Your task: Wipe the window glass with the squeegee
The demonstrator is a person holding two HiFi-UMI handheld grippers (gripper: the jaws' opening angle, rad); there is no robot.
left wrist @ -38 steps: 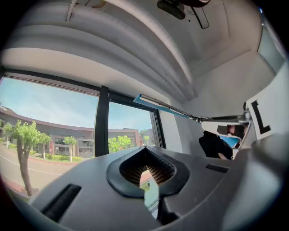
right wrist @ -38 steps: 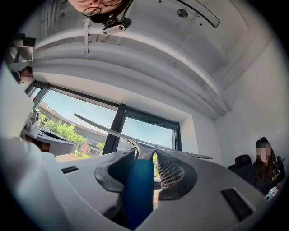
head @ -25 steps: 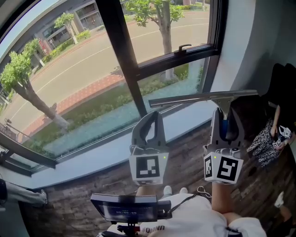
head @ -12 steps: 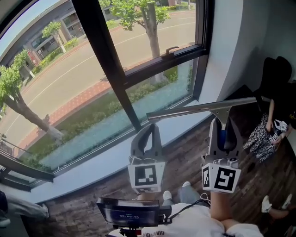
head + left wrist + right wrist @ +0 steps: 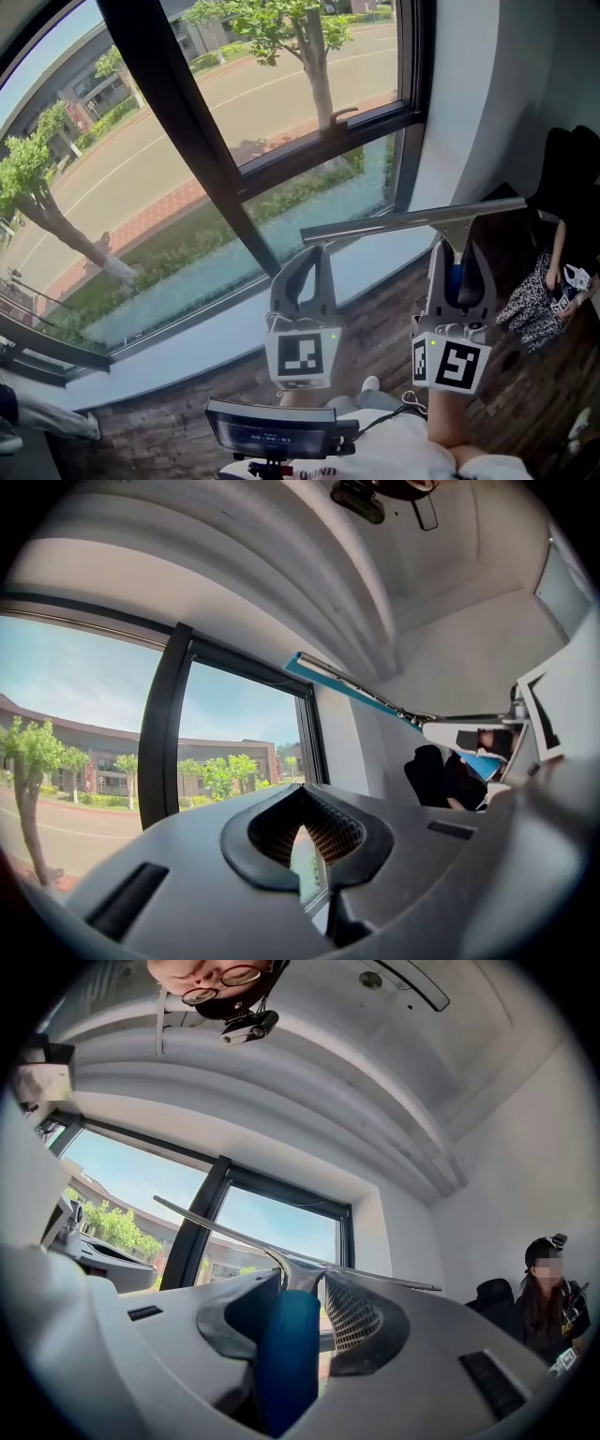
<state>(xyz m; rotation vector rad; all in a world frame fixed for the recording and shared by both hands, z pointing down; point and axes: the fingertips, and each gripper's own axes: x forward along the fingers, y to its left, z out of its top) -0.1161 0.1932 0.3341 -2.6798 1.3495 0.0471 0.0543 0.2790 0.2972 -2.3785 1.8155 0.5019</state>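
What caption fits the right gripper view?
Right gripper shut on blue-handled metal squeegee, blade in front of dark-framed window.

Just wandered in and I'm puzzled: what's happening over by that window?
A person faces the window with a handheld gripper in each hand. The right gripper is shut on the blue handle of a squeegee, its long blade held level in front of the lower part of the window. The blade does not look pressed to the glass. The left gripper is shut and empty beside it. Off to the right, someone else sits.
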